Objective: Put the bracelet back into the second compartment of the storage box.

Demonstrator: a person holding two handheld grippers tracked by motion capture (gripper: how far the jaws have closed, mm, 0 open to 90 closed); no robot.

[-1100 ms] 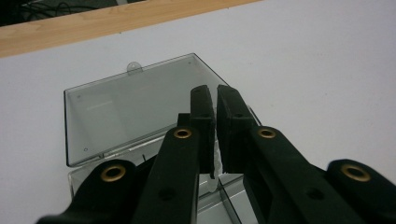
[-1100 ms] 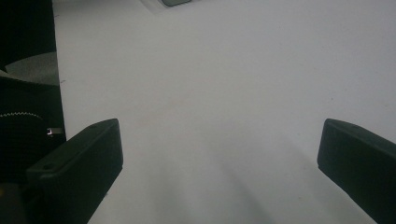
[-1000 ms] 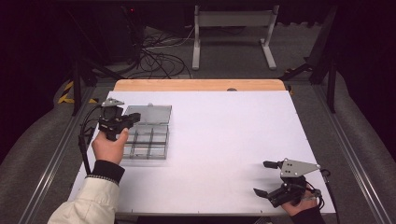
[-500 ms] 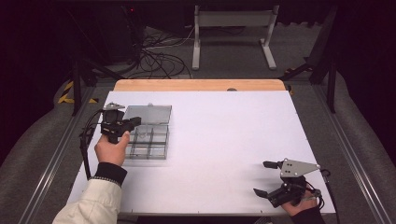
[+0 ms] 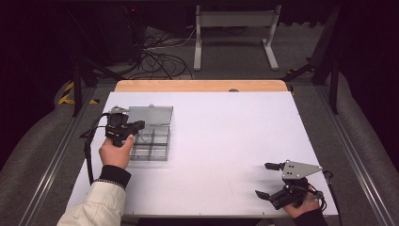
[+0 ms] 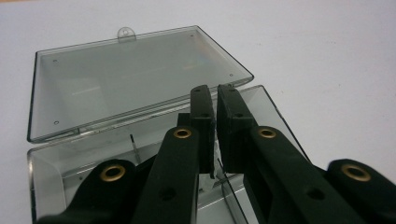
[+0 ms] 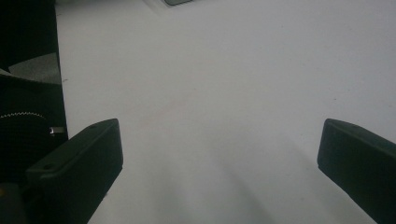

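High view: a clear plastic compartment box (image 5: 151, 136) is sitting on the left part of the white table (image 5: 226, 141), its lid (image 5: 149, 114) lying open and folded back toward the far edge. The left hand (image 5: 115, 151) is holding the left gripper (image 5: 136, 126) over the box's near-left side, jaws pointing toward the right across the dividers. The right gripper (image 5: 266, 180) is resting low near the table's near-right corner, well apart from the box, with the right hand (image 5: 301, 207) partly cut off at the frame's bottom edge; its two jaws are standing wide apart.

Left gripper view: the left gripper (image 6: 215, 126) is reaching down into the open box (image 6: 51, 168). Its jaws are drawn nearly together, with a thin slit showing between the pads; whether they are pinching a thin divider wall between them, I cannot tell. The lid (image 6: 130, 74) is lying flat behind, its small latch tab (image 6: 124, 32) at the far rim.

Right gripper view: the right gripper (image 7: 219, 154) is looking across bare white table (image 7: 210, 84), jaws spread wide with nothing between them.
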